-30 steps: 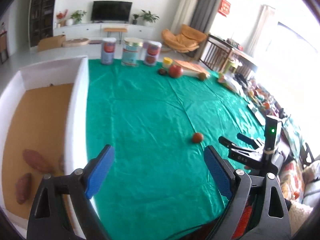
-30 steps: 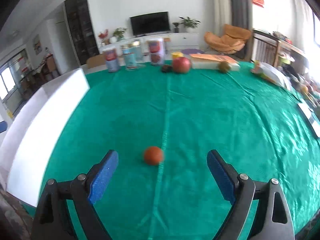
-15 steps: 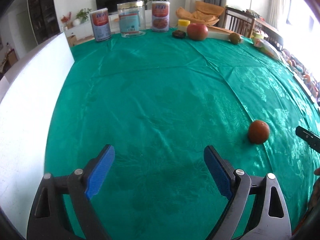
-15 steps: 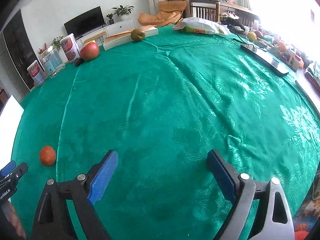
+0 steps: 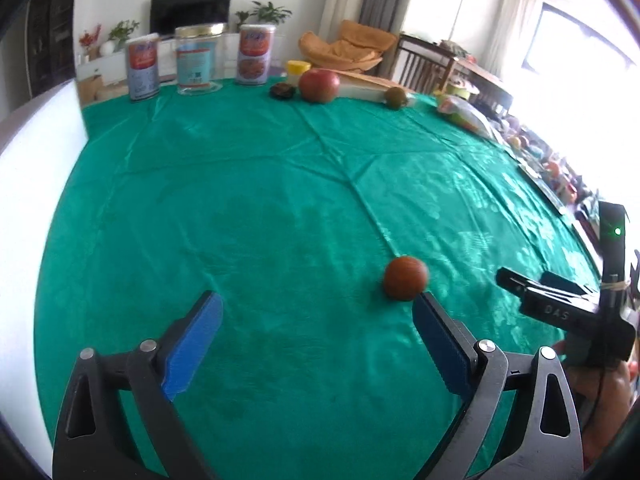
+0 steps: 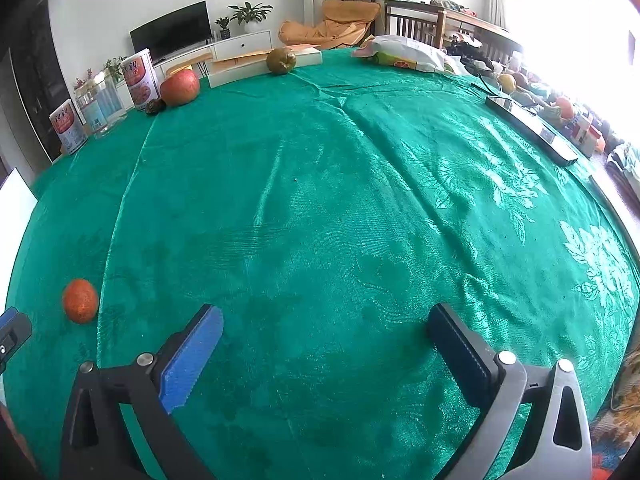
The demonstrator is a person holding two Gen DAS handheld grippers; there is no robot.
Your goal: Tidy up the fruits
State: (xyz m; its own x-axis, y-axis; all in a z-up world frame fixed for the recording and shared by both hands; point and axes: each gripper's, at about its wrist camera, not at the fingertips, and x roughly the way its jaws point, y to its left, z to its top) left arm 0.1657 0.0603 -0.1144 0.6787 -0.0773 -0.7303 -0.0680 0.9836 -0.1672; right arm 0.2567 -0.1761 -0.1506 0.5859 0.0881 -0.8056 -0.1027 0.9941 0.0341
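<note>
1. We see the left gripper (image 5: pixel 316 316) held low over the green cloth (image 5: pixel 260 208), jaws wide, empty.
2. Small orange fruit (image 5: pixel 405 278) just beyond its right fingertip.
3. Right gripper (image 6: pixel 326 328) likewise wide, empty.

The tablecloth (image 6: pixel 320 208) is a shiny green woven cloth with a raised flower pattern and sharp fold creases. The small orange fruit (image 6: pixel 80 301) near its left edge has a rough, pitted, matt skin; the red apple (image 5: pixel 319 85) at the far edge is smooth and faintly glossy. Beside it stand printed tins (image 5: pixel 142 69) and a clear glass-like jar (image 5: pixel 199 60). The left gripper (image 5: pixel 316 322) has matt black plastic arms, ribbed blue pads (image 5: pixel 190 346) and bright metal pins, as has the right gripper (image 6: pixel 326 338).
</note>
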